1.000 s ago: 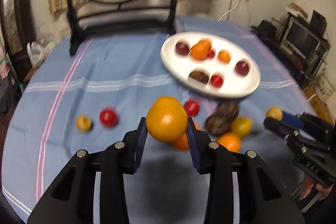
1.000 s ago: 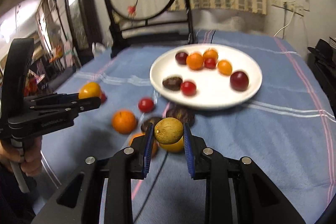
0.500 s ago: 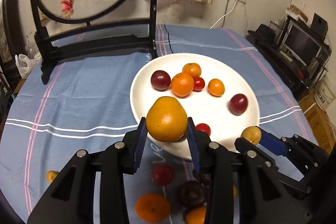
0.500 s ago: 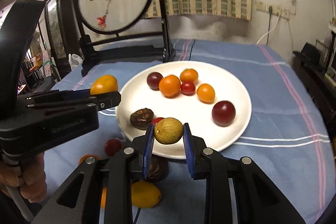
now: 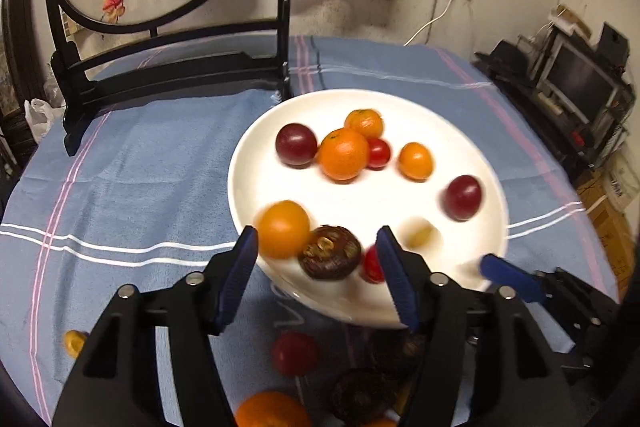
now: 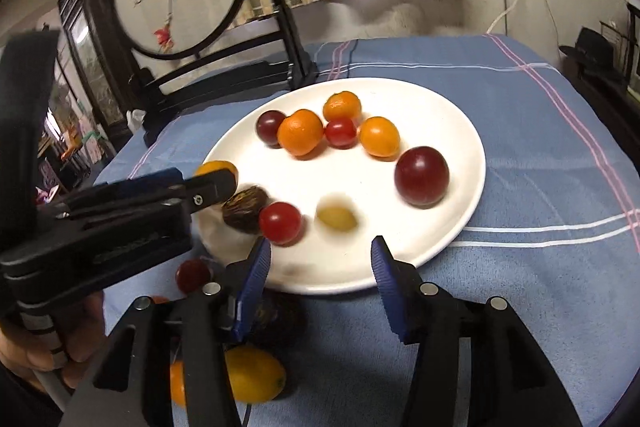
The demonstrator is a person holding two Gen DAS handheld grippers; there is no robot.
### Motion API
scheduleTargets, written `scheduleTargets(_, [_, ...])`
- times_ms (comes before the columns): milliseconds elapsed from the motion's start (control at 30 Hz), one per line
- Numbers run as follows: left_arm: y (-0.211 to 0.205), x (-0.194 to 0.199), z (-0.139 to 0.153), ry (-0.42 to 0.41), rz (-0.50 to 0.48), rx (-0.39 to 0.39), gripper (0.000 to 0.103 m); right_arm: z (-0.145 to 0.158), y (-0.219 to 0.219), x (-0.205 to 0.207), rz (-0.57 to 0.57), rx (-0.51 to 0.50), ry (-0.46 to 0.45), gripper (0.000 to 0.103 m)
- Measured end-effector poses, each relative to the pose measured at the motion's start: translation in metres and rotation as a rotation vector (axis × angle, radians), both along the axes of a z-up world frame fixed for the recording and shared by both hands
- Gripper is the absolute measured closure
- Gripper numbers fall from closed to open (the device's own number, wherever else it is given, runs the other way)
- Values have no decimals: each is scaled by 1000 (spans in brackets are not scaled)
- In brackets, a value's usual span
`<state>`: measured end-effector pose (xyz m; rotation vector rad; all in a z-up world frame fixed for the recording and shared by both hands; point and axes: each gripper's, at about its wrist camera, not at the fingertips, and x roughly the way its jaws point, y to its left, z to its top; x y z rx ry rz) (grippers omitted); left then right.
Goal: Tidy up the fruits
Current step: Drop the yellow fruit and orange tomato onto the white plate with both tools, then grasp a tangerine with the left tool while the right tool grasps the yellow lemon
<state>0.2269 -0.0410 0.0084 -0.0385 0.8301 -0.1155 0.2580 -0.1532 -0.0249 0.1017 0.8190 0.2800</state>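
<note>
1. My left tool (image 5: 316,261) stands wide open with nothing in it; the orange (image 5: 283,228) lies blurred on the white plate's (image 5: 256,163) near edge, against a dark brown fruit (image 5: 330,257).
2. My right tool (image 6: 320,267) is spread wide too, empty; the yellow-green fruit (image 6: 337,217) (smeared by blur) sits on the plate beside a red tomato (image 6: 280,222).
3. More fruit lies on the blue-clothed bench (image 6: 520,307) below the plate.

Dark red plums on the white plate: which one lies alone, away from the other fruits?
The larger plum near the plate's right rim lies alone. The smaller plum sits at the back, beside an orange.
</note>
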Motion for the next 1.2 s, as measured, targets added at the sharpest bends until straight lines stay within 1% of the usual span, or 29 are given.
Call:
scheduleTargets(67, [1,-12,6,-20,-5,-4,35,2,3,-5,13,-4,-9,50])
scheduleTargets(167, [5,-33,10,-45,-1,3,34,3,5,-11,27,-23,-11,50])
scheduleTargets(200, [7,-38,11,-48,1,7,31,3,6,-13,28,-26,-12,50])
scheduleTargets(333, [25,-61,6,-41,19,8,28,8,9,-19,47,-32,-23,50])
scheduleTargets(467, [46,-76,-4,-26,62,14,28,11,13,-30,76,-37,-25,49])
scheduleTargets(567, [57,-84,-10,-15,71,0,28,10,17,-38,101,-29,-14,49])
scheduleTargets(733, [64,-92,-20,12,62,0,26,4,22,-57,134,-48,1,49])
scheduleTargets(800, [64,-93,-22,20,55,-2,25,2,23,-67,152,-62,5,48])
scheduleTargets(867, [61,-94,-24,26,47,6,24,1,25,-74,164,-71,7,43])
scheduleTargets(900, [60,-95,-24,26,43,12,24,1,26,-76,168,-76,8,43])
scheduleTargets(1067, [53,-96,-28,25,30,46,24,5,31,-82,192,-104,-3,43])
scheduleTargets(1200, [50,-95,-31,34,29,74,23,4,29,-81,180,-116,2,43])
